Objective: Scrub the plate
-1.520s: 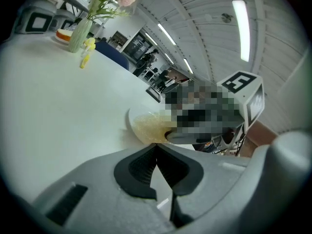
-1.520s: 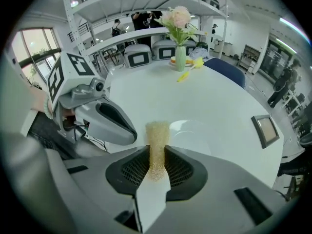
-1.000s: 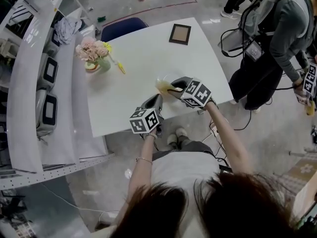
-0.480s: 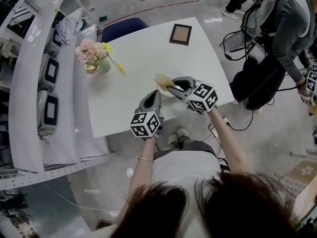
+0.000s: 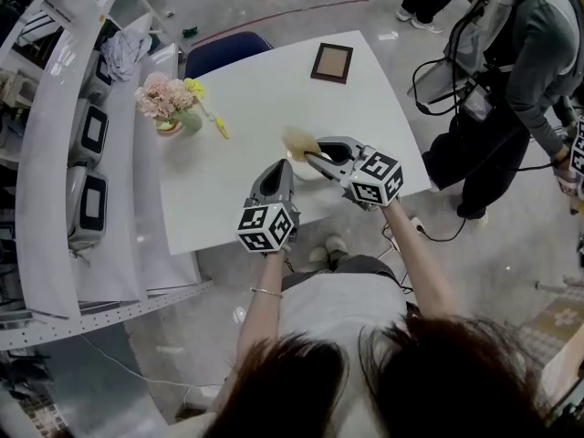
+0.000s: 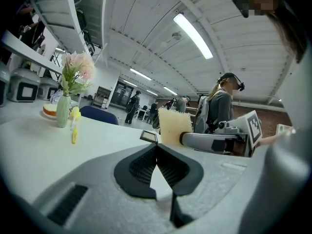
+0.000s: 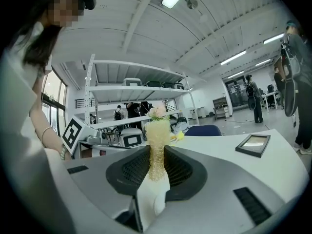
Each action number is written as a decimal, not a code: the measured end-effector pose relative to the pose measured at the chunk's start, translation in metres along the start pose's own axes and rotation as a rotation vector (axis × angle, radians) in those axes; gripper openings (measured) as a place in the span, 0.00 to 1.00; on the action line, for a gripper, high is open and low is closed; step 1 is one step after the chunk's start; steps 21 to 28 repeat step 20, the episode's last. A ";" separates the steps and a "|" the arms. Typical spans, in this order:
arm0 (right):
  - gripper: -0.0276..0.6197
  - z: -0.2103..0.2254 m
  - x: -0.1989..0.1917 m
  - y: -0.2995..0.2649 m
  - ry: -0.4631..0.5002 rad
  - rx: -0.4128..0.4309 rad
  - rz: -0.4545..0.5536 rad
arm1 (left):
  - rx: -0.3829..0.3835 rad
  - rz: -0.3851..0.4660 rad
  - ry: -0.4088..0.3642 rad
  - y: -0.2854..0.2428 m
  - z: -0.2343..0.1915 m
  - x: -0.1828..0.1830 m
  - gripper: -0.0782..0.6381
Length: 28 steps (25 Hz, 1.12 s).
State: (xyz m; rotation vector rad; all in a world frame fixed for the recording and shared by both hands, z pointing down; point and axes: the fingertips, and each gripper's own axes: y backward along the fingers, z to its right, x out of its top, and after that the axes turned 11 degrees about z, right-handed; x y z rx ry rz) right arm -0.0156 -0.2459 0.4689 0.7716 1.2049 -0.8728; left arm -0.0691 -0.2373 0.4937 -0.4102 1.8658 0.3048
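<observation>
The right gripper (image 7: 157, 152) has its jaws clamped on a yellow sponge (image 7: 156, 135), which stands up between the pads and pokes out past the tips. Just below those tips, in the head view, lies the plate (image 5: 307, 171) (white on the white table (image 5: 265, 99), so only a faint rim shows). Whether the sponge touches it I cannot tell. The left gripper (image 6: 157, 148) has its jaws pressed together with nothing between them. It sits just beside the right gripper, near the table's front edge, and the sponge shows ahead of its tips, a little to their right. Farther out beyond both pairs of jaws stand a vase of pink flowers (image 5: 170, 99), a small yellow object (image 5: 222, 124) beside it, and a dark picture frame (image 5: 331, 63). A person (image 5: 511, 71) stands well off to the right of the right jaws.
</observation>
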 end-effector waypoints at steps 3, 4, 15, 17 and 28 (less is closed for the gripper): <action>0.17 0.002 0.000 -0.001 0.010 0.001 -0.002 | -0.003 0.003 -0.011 -0.003 0.000 0.002 0.12; 0.17 0.002 0.000 -0.001 0.011 0.001 -0.004 | -0.004 0.002 -0.016 -0.004 -0.001 0.002 0.12; 0.17 0.009 0.005 0.001 -0.001 -0.016 0.024 | -0.010 0.001 -0.038 -0.010 -0.004 0.006 0.12; 0.17 0.010 0.006 0.003 -0.006 -0.022 0.030 | -0.018 0.001 -0.042 -0.011 -0.002 0.007 0.12; 0.17 0.012 0.007 0.006 -0.012 -0.028 0.040 | -0.030 0.001 -0.049 -0.013 0.001 0.008 0.12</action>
